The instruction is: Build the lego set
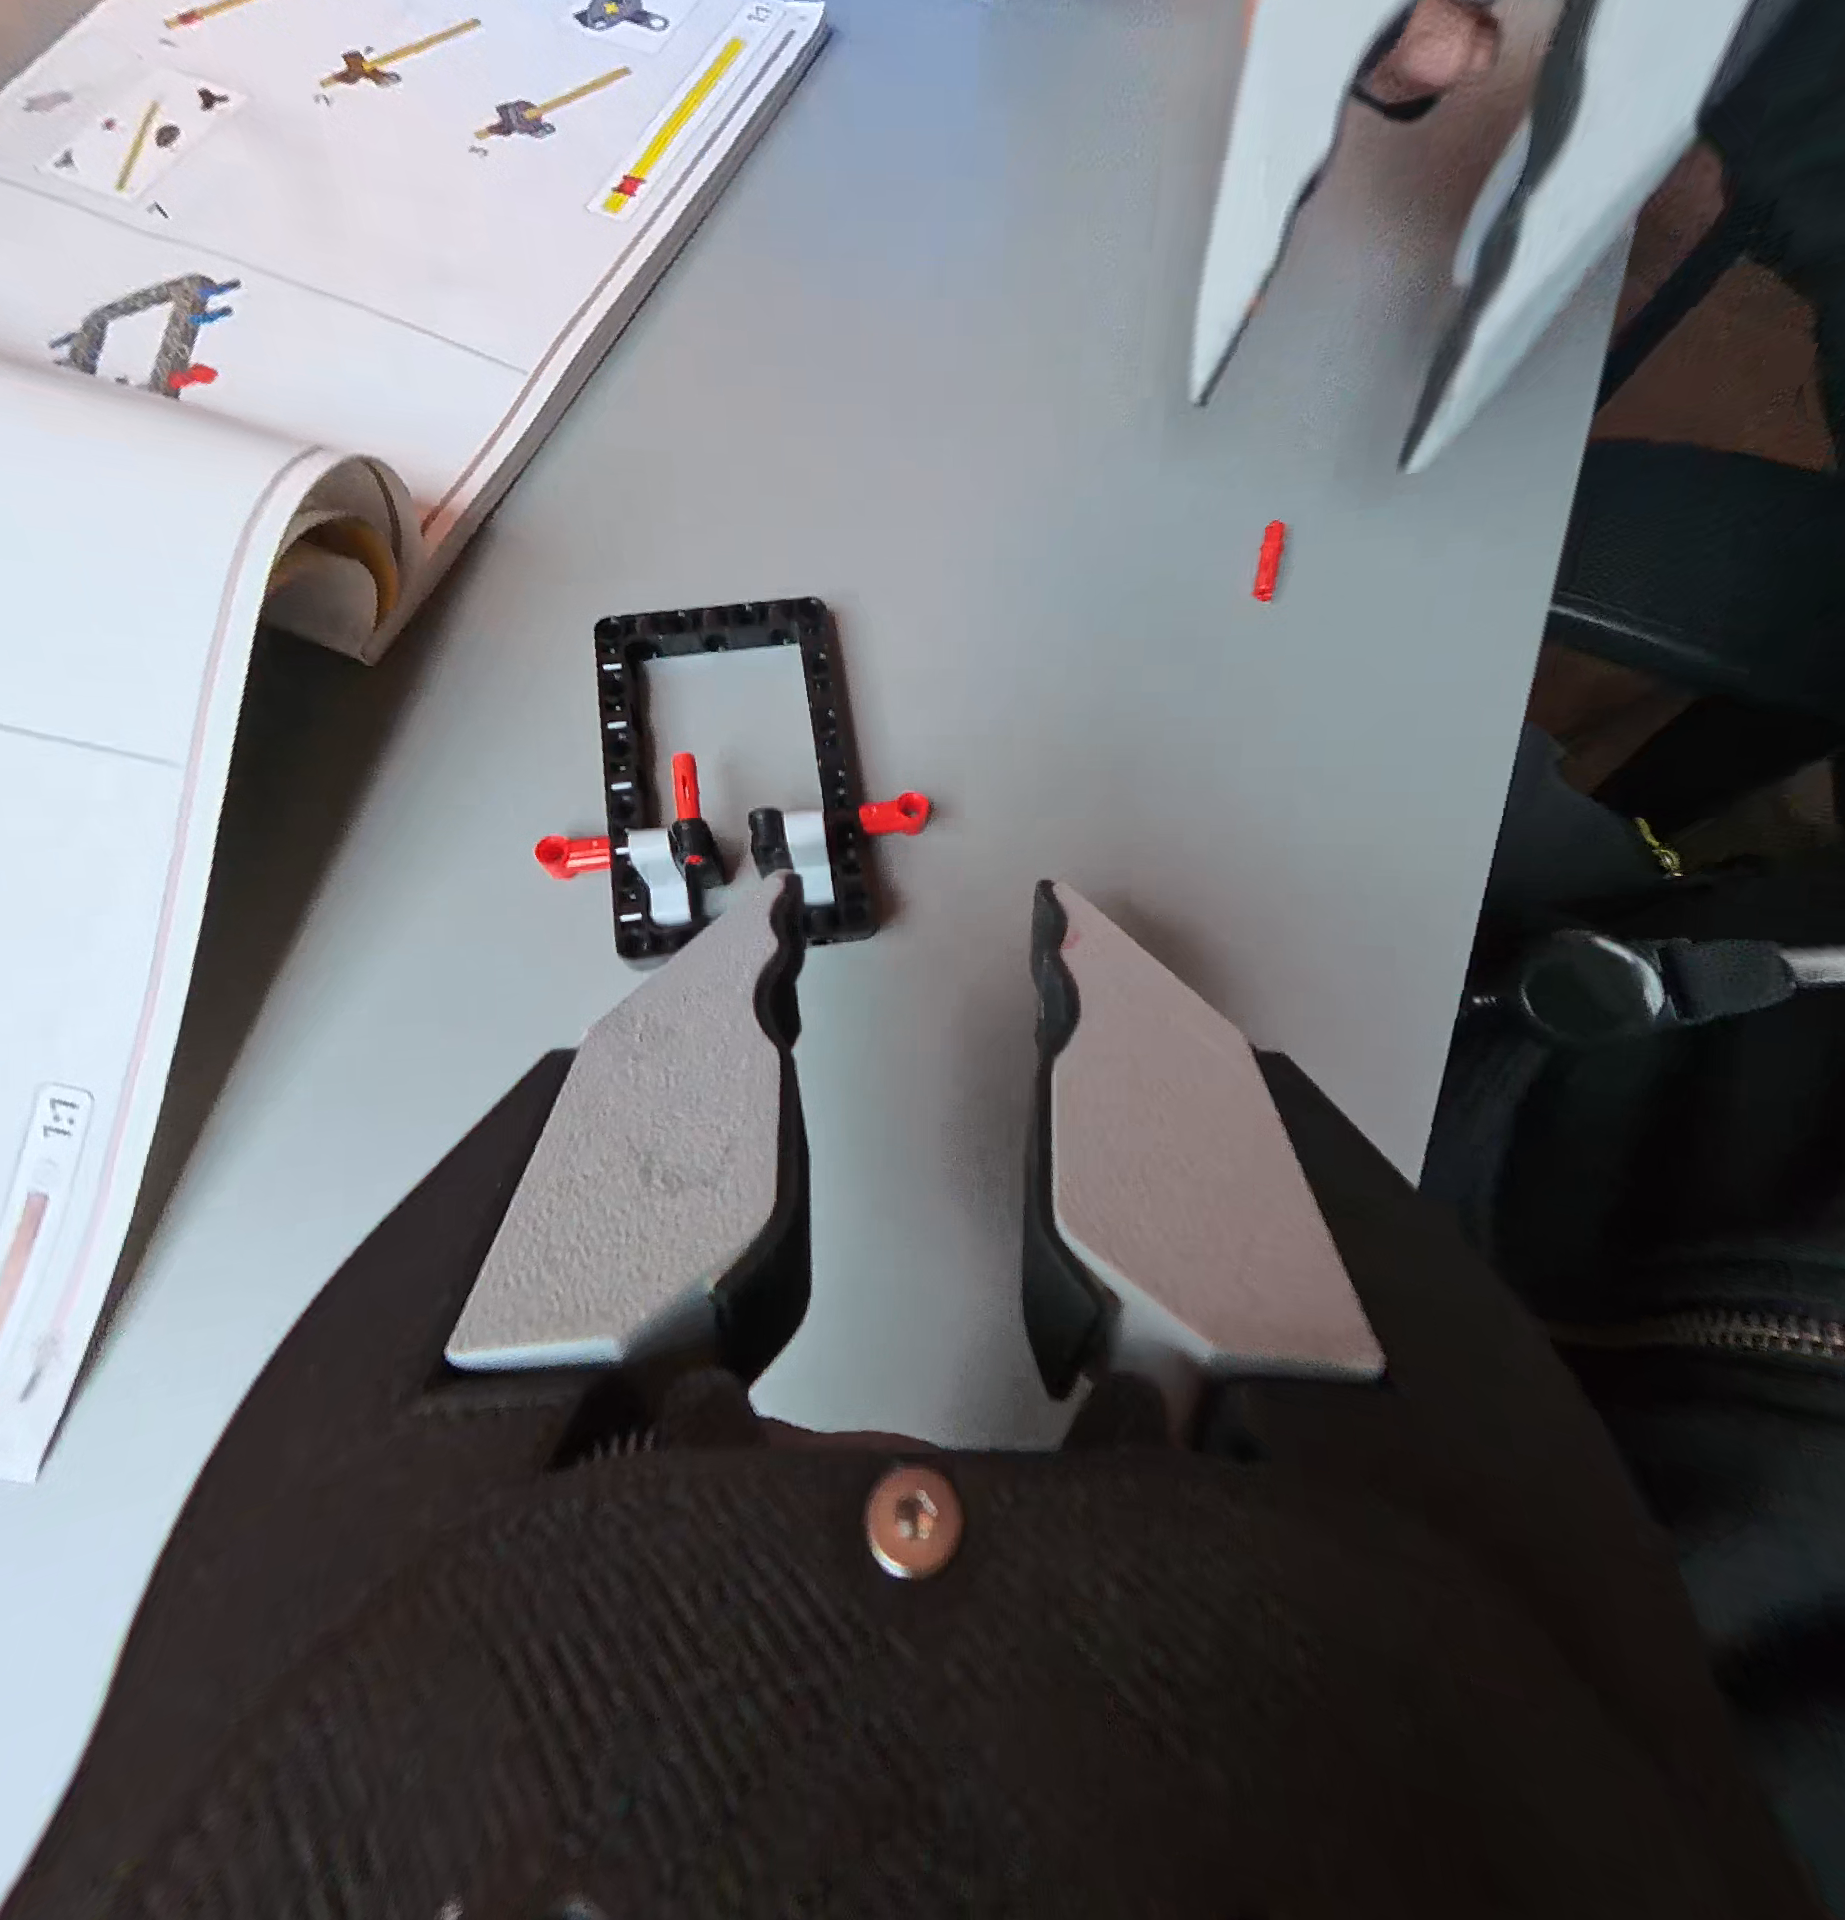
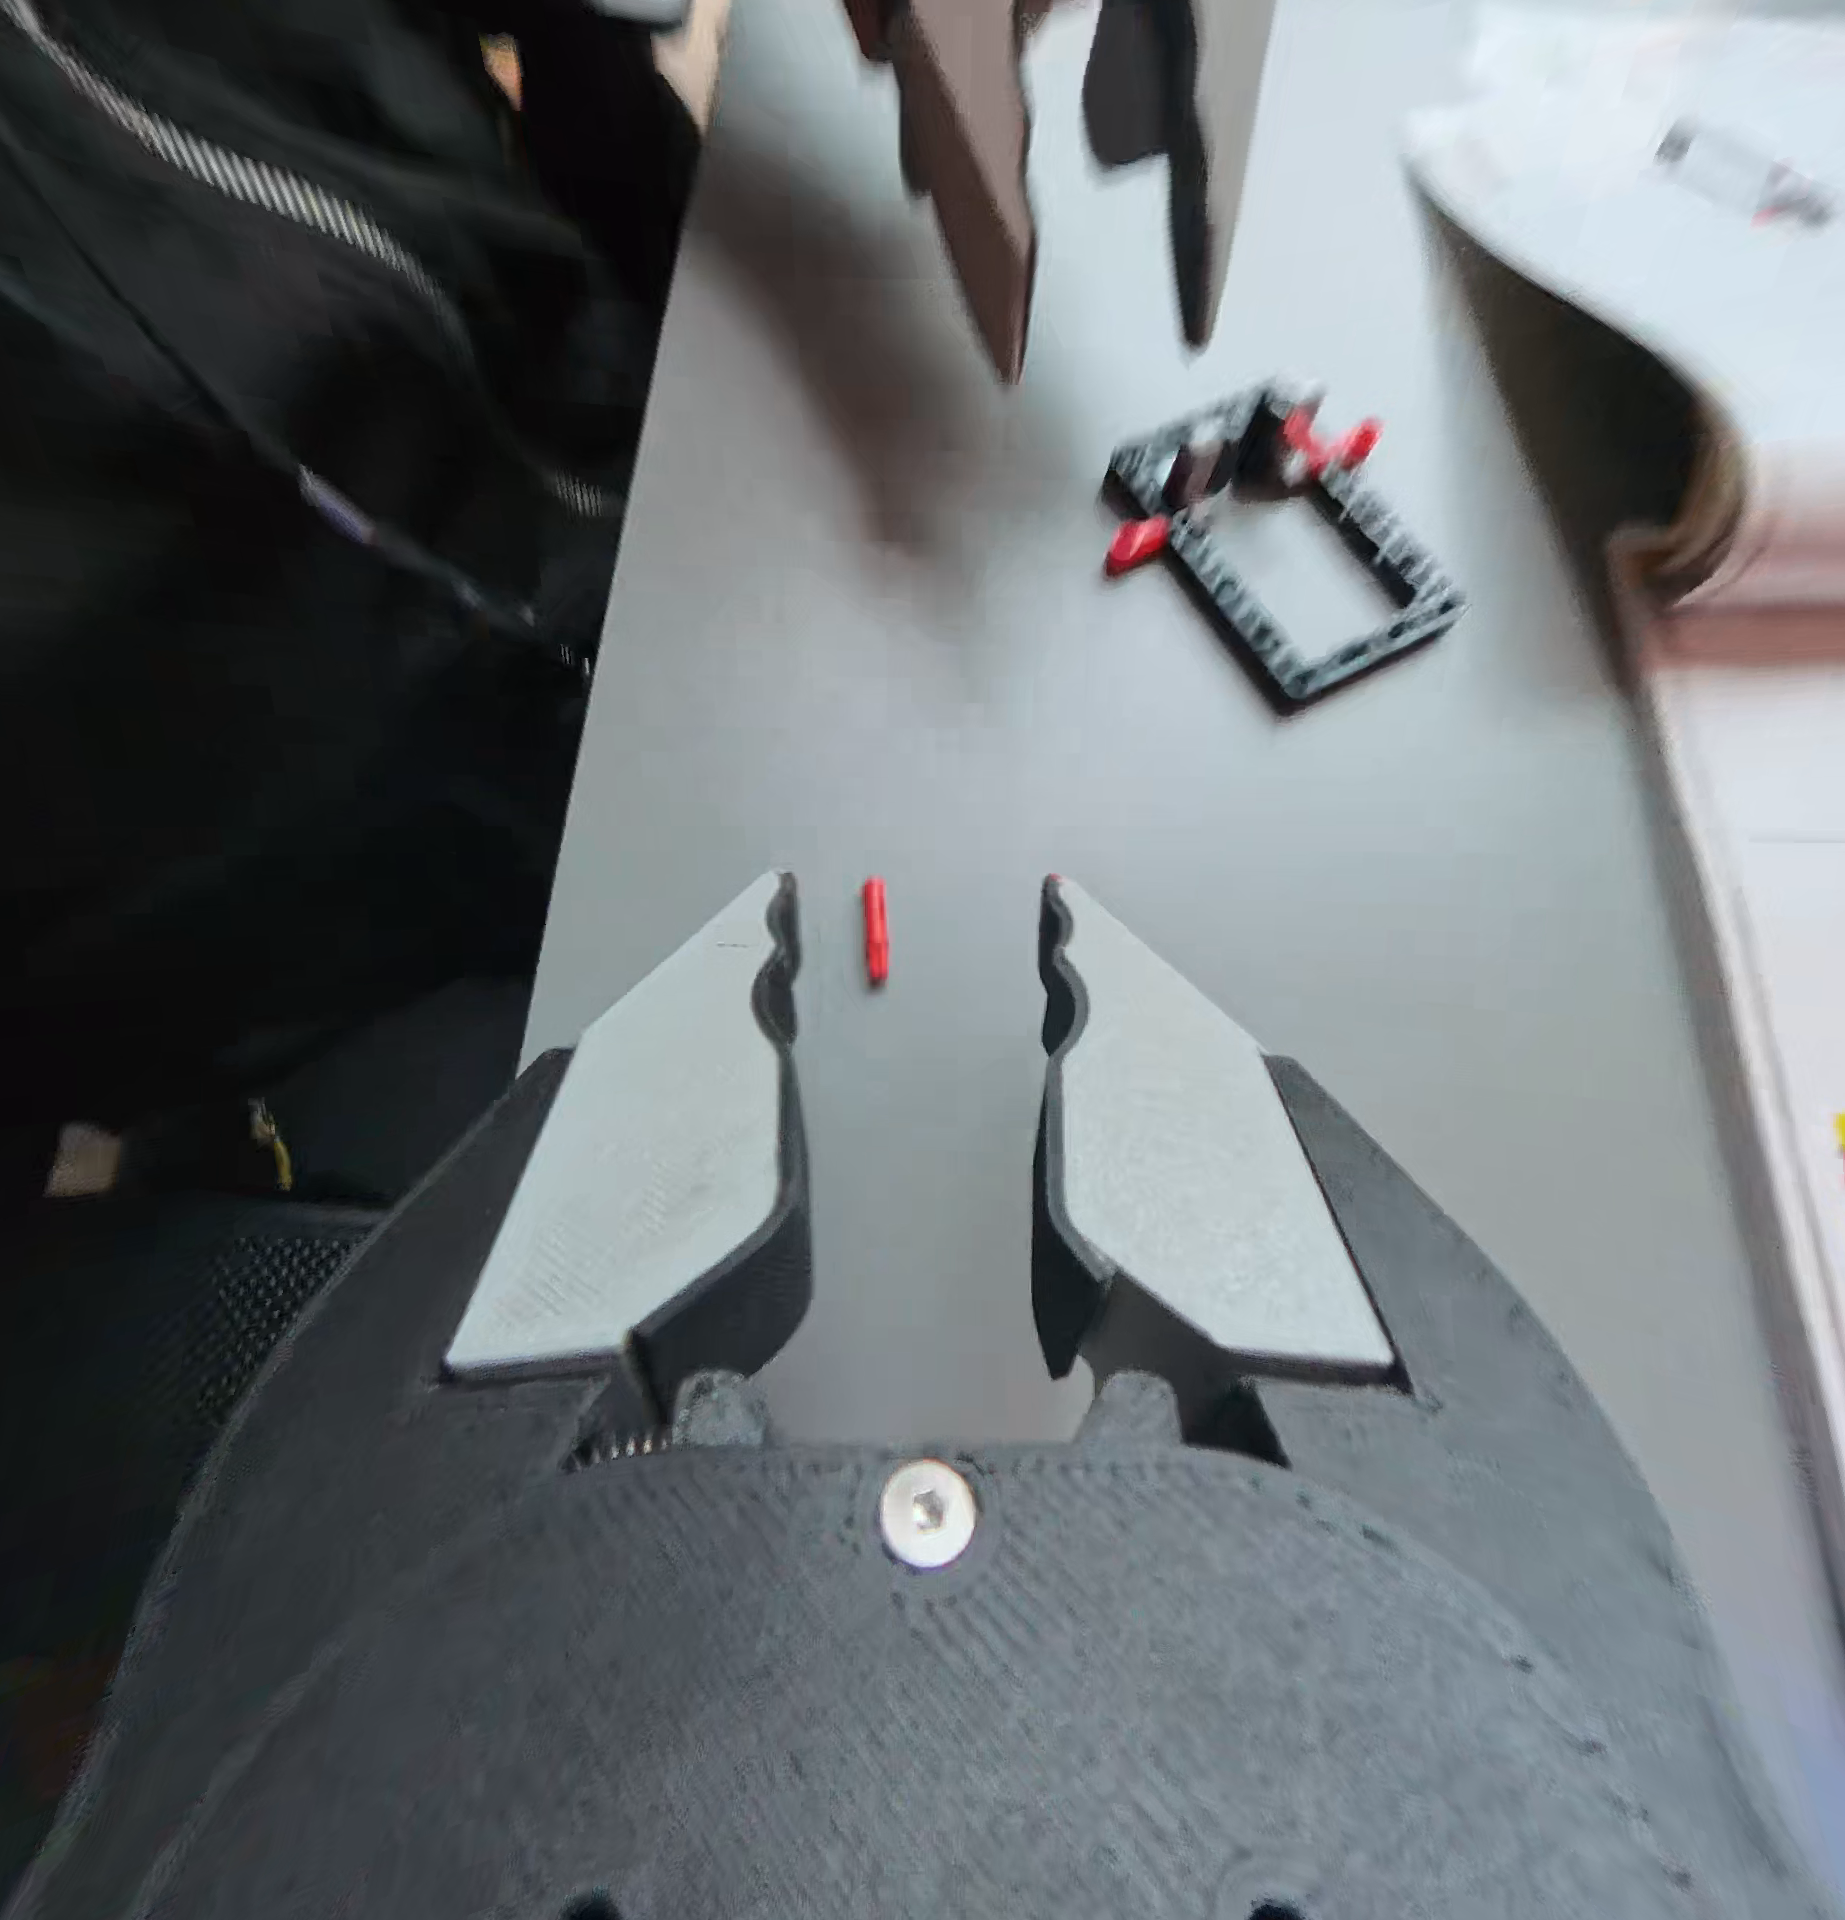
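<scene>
the right gripper (image 2: 916, 883) is spread wide over a loose red pin (image 2: 875, 930) lying on the grey table (image 2: 1001, 675), nearer its left finger. the left gripper (image 1: 916, 888), also spread and empty, hovers just beside the black frame (image 1: 726, 769) (red pins jut from both its sides), with the instruction booklet (image 1: 274, 260) beyond.

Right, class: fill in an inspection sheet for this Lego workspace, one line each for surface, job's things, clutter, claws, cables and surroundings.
Surface: plain grey tabletop.
Job's things: black rectangular Lego frame with grey connectors and red pins lying flat; loose small red plastic pin apart from it; open paper instruction booklet beside the frame.
Clutter: nothing seen.
Claws: left claw open, empty, its tip near the frame; right claw open, the loose pin between its fingertips, ungripped.
Cables: nothing seen.
Surroundings: black zipped bag past the table edge.
</scene>
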Motion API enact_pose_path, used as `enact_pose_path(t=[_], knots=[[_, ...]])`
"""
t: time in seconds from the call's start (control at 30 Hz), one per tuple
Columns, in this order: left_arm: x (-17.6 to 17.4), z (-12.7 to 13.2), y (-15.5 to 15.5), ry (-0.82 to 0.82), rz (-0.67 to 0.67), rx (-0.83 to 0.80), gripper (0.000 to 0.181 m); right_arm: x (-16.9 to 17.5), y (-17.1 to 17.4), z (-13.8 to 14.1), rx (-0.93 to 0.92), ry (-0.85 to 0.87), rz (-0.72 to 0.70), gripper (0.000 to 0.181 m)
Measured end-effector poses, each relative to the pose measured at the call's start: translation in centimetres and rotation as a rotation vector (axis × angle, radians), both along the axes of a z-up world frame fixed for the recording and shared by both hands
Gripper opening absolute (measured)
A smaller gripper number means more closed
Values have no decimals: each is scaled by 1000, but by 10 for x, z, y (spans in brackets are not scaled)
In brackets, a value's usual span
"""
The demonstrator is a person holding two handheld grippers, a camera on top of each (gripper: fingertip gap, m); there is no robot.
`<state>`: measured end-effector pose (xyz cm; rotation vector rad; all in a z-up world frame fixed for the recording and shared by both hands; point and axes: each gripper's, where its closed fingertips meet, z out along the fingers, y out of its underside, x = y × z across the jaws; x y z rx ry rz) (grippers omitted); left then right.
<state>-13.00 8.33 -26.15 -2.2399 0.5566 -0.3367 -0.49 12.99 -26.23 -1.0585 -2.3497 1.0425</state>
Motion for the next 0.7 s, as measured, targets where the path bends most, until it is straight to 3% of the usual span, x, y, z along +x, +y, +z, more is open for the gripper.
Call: enact_pose_path(t=[0.07, 0.17, 0.27, 0.43, 0.57, 0.7], knots=[[-2, -4, -2, -9, 10, -5, 42, 6, 0, -22, 142, -26, -32, 42], [-3, -7, -3, -24, 11, -12, 42, 4, -9, -30, 215, 39, -11, 2], [-3, -5, -4, -22, 15, -7, 42, 1, -11, -32, 220, 57, -19, 0], [-10, -6, -6, -17, 34, -11, 42, -15, 17, -32, 209, 79, -112, 0], [-25, -7, -4, -9, 87, -9, 44, -18, 75, -32, 317, 19, -244, 0], [-31, -7, 10, -37, 120, 1, 62, -23, 69, -33, 259, -52, -201, 2]])
